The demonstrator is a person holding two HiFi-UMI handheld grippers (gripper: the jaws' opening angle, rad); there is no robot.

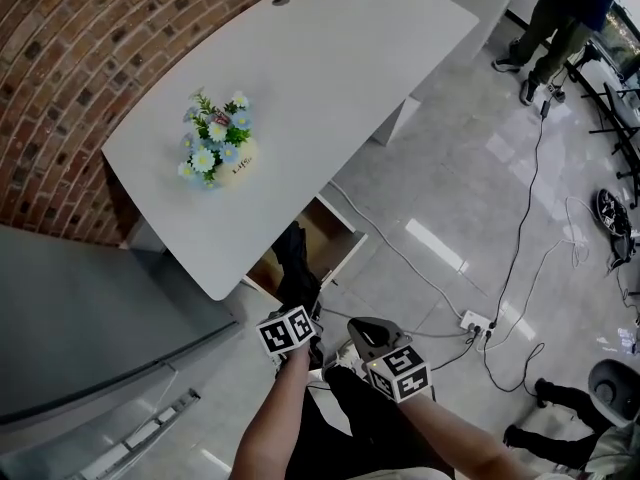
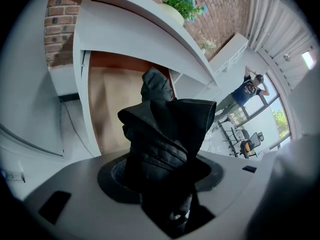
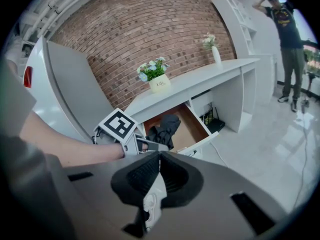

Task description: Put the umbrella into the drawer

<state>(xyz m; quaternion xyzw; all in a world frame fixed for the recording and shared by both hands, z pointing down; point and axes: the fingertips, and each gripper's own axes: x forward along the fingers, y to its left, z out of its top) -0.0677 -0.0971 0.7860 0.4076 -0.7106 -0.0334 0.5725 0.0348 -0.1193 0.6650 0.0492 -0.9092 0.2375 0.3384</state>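
Left gripper [image 1: 298, 308] clamping black umbrella [image 2: 165, 134] at open drawer [image 3: 192, 126], right gripper [image 3: 159, 156] closed, empty, flowerpot [image 3: 160, 84] lettered "Life"

Drawer [image 1: 335, 236]: rear part hidden under desktop [image 1: 330, 78].
Umbrella [image 2: 165, 134]: lower end buried between jaws of left gripper [image 2: 165, 184], handle unseen.
Flower pot [image 1: 238, 164]: lettering too small to read.
Bystander [image 1: 560, 8]: cut off at upper edge.
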